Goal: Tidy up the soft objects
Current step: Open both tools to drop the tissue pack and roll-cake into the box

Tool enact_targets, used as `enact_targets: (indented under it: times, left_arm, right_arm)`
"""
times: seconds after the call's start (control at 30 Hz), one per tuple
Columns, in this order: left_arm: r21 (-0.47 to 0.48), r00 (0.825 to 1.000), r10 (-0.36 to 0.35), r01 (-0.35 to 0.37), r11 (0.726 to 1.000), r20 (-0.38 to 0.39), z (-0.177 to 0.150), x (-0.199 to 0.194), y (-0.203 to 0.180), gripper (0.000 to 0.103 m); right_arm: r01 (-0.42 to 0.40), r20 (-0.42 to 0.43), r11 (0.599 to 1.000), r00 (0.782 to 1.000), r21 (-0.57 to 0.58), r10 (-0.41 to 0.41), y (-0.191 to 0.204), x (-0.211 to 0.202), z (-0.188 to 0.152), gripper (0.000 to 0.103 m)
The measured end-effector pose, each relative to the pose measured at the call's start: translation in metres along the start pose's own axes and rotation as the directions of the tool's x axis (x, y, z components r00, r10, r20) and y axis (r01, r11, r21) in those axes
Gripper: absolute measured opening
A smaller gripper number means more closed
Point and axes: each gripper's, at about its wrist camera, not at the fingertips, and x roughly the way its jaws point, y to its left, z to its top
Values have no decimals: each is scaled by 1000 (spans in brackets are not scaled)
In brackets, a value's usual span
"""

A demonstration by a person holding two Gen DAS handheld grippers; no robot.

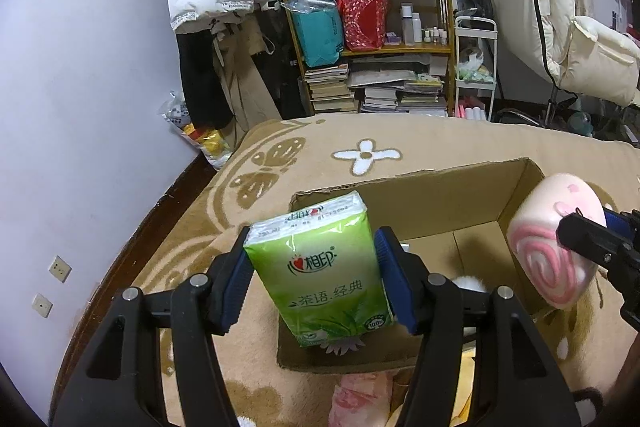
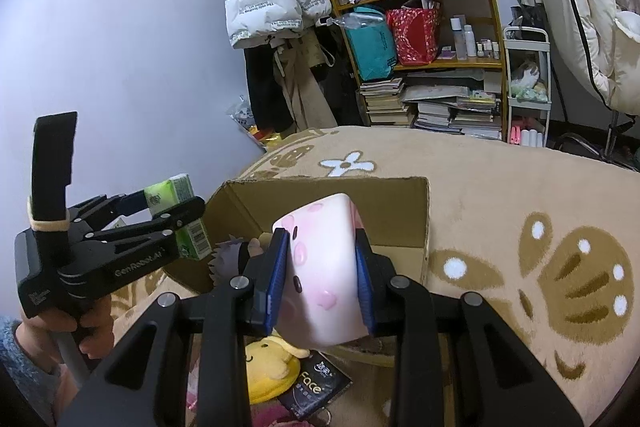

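Note:
My left gripper (image 1: 316,267) is shut on a green tissue pack (image 1: 320,267) and holds it above the near left edge of an open cardboard box (image 1: 440,203). The left gripper and its pack (image 2: 176,203) also show at the left of the right wrist view. My right gripper (image 2: 320,279) is shut on a pink and white swirl-roll soft toy (image 2: 324,267), held over the box (image 2: 392,203). That toy (image 1: 556,243) shows at the right of the left wrist view. A purple-haired plush (image 2: 228,259) lies inside the box.
The box sits on a tan flower-pattern blanket (image 2: 520,195). A yellow plush (image 2: 268,367), a black "Face" pack (image 2: 316,387) and a pink packet (image 1: 356,399) lie in front of the box. A cluttered shelf (image 1: 372,43) and hanging coats stand behind.

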Motion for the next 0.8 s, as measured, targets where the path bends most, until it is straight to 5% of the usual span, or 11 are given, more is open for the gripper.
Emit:
enact_targets:
  times: [0.13, 0.47, 0.53, 0.8]
  left_arm:
    - [7, 1000, -3, 3, 1000, -6, -2, 4, -2, 60]
    - [14, 1000, 7, -7, 1000, 5, 1, 1, -1, 90]
    - [13, 1000, 8, -8, 1000, 4, 1, 0, 0, 93]
    - [13, 999, 38, -38, 999, -13, 0, -10, 4, 98]
  right_arm:
    - [-4, -1, 1000, 1000, -4, 4, 1, 5, 4, 35]
    - [2, -48, 1000, 999, 19, -2, -3, 15, -1, 50]
    - [7, -40, 1000, 999, 26, -6, -3, 12, -1, 64]
    - [24, -25, 998, 999, 54, -22, -4, -2, 0, 96]
